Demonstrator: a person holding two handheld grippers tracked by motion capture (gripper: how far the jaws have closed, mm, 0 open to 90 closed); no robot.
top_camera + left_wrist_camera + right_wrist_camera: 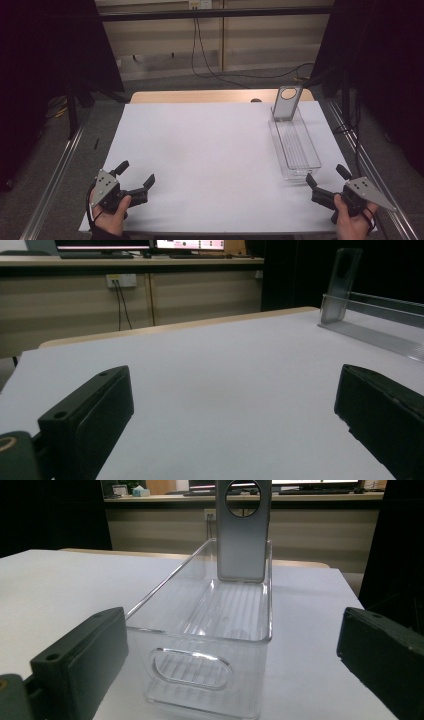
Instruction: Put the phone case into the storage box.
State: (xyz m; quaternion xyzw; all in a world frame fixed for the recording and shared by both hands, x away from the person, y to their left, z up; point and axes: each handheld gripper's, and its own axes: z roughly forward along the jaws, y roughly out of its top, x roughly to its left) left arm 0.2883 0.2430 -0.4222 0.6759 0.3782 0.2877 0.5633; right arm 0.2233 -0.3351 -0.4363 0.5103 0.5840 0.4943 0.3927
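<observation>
Clearly we hold the right gripper (326, 181) nearest the clear plastic bin (295, 145); its long axis runs straight away from our open, empty fingers, a grey phone case (243, 530) propped at its far end; the left gripper (136, 175), fingers spread too, sits well apart across the counter (200, 150).

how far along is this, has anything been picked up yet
Nothing looks done: the grey phone case stands leaning at the far end of the clear plastic bin, untouched. In hand: nothing. The right gripper is open, near the bin's near end; the left gripper is open over the bare white tabletop. Any reach and grasp is left.
</observation>
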